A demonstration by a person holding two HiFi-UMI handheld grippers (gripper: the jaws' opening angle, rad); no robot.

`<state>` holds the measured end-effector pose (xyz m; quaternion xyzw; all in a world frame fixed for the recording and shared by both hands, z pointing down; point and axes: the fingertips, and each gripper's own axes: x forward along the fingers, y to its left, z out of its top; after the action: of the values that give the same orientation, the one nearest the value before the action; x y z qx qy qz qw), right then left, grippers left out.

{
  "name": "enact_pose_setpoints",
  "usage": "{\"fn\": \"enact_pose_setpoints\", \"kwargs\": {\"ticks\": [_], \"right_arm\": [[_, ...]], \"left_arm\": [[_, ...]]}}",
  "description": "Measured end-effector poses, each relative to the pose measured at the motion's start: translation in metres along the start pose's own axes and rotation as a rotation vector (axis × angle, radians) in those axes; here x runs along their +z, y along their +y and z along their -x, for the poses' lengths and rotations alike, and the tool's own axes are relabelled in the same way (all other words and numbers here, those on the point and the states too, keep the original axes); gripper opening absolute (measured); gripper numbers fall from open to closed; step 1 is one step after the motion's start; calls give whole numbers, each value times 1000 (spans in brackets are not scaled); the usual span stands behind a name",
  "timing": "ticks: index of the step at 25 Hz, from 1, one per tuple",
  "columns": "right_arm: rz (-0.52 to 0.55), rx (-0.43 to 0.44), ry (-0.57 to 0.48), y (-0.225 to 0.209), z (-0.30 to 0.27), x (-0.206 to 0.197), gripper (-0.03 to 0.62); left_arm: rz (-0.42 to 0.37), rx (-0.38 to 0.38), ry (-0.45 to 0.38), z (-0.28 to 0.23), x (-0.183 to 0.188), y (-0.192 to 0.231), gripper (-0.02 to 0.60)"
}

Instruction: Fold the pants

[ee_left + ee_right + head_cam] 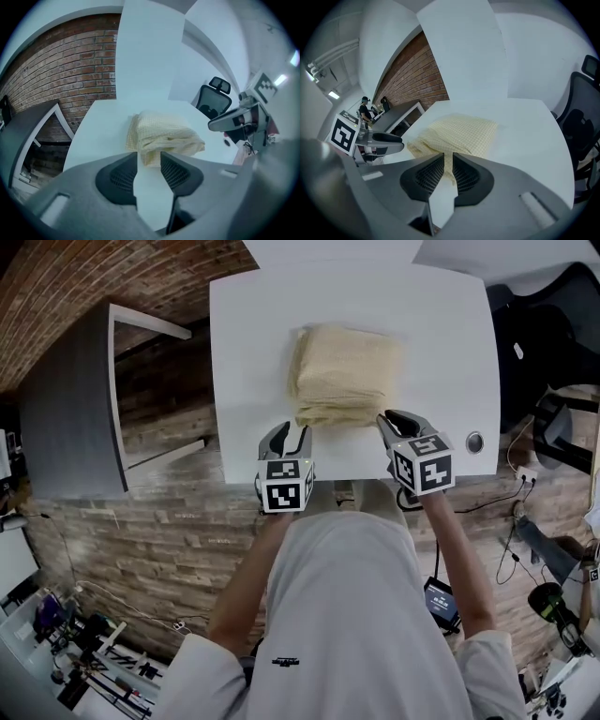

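Two grippers are held over the near edge of the white desk [251, 343]. The left gripper [292, 433] is kept near the middle of that edge, its fingers spread wide with only bare desk between them, just short of the pants' near-left corner. The pants [343, 376], pale yellow and folded into a thick stack, are laid at the desk's middle, toward the near edge. The right gripper [391, 418] is set at the stack's near-right corner, its fingers drawn narrow and pinched on the cloth there. A round grommet [474, 442] is seen toward the desk's near-right corner.
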<state>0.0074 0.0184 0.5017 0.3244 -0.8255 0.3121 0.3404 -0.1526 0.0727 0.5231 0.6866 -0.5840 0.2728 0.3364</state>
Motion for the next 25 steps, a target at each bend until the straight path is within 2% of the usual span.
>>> {"fn": "enact_pose_setpoints", "kwargs": {"ticks": [5,9,13,16,25], "right_arm": [[3,11,-102,5,29,7,40],[16,18,-184,10,62,7,21],[25,8,-262,8,98,11,8],[33,12,-321,3,126,15,8],[89,45,-468,10,217,7,8]], "left_arm": [[33,-16,-76,36,12,-28,155],[37,-40,-153,65,32,-59,116],[10,-58,-232,90,58,-88,71],[-14,-73,-284,104,73,-113,6],[-104,-186,-359,150,73,-202,5]]}}
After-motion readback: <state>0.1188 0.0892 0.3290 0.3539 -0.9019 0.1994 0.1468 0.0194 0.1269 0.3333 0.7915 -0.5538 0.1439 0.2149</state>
